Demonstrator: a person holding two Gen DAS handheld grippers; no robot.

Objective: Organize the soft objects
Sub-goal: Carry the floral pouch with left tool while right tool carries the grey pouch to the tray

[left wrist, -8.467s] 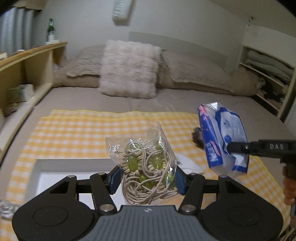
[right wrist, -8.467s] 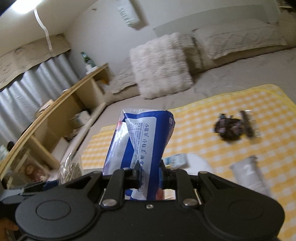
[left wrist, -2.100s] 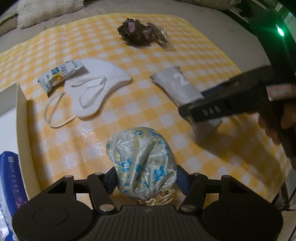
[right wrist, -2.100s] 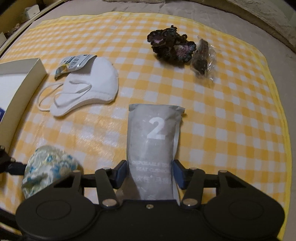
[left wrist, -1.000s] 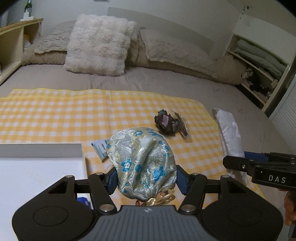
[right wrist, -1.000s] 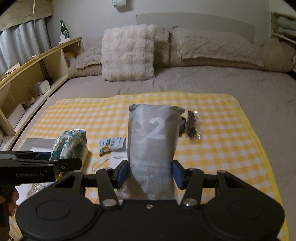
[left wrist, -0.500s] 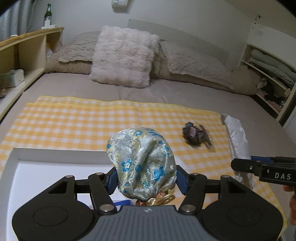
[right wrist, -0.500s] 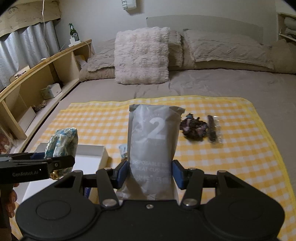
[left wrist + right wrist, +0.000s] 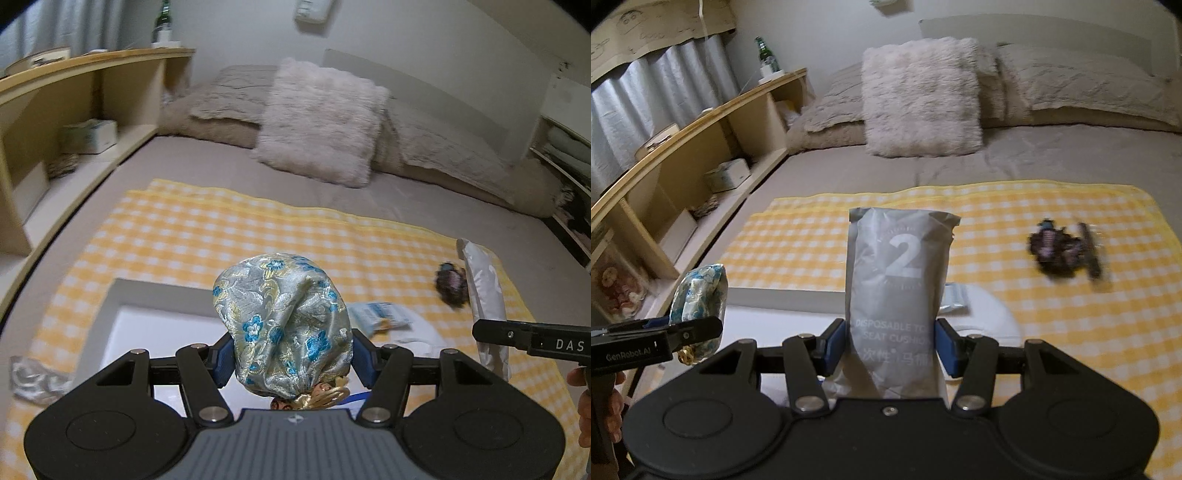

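Note:
My left gripper (image 9: 293,356) is shut on a silver brocade pouch with blue flowers (image 9: 284,321), held above the white box (image 9: 155,295). The pouch also shows in the right wrist view (image 9: 700,291). My right gripper (image 9: 890,347) is shut on a grey packet marked "2" (image 9: 899,280), held upright over the near right corner of the white box (image 9: 783,295). The grey packet also shows at the right of the left wrist view (image 9: 484,291).
A yellow checked cloth (image 9: 1052,314) covers the bed. On it lie a dark scrunchie (image 9: 1052,251), a dark wrapped item (image 9: 1089,251), a white face mask (image 9: 986,310) and a small blue-white sachet (image 9: 380,314). A crumpled clear wrapper (image 9: 33,376) lies left of the box. Wooden shelves (image 9: 683,155) stand left.
Both grippers have moved left with their loads. The pouch now hangs over the white box, and the grey packet is nearer to it.

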